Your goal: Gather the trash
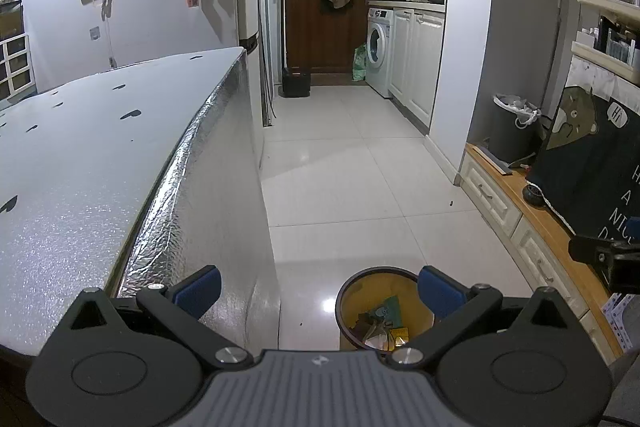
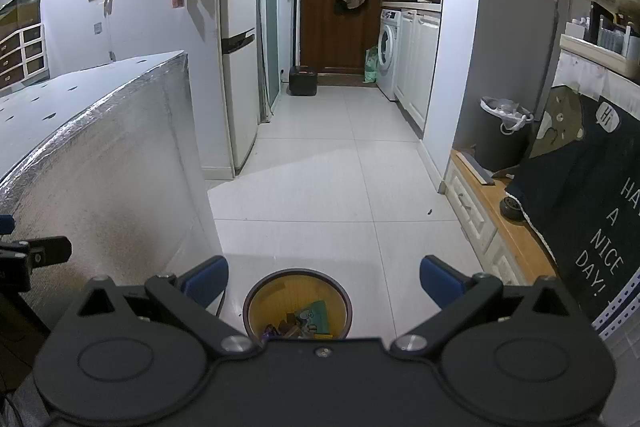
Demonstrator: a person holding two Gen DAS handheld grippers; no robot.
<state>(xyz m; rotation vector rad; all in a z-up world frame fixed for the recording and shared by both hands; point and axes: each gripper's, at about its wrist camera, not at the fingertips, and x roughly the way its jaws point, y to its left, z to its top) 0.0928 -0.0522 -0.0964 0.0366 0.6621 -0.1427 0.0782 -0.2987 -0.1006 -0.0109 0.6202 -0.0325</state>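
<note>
Both my left claw (image 1: 320,293) and right claw (image 2: 324,283) gape empty above the bin (image 2: 298,307); next, find more trash.

A round yellow-lined trash bin (image 2: 298,301) stands upright on the tiled floor, holding mixed wrappers (image 2: 312,319).

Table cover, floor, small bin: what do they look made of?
Table cover: looks like metallised foil sheet, crinkled and shiny at the edge and side; the top reads matte and grainy.
Floor: glossy pale tiles, probably ceramic; grout lines and light glare show.
Small bin: likely plastic, smooth yellow inner wall and dark rim, wrappers inside. Cannot be sure from here.
</note>
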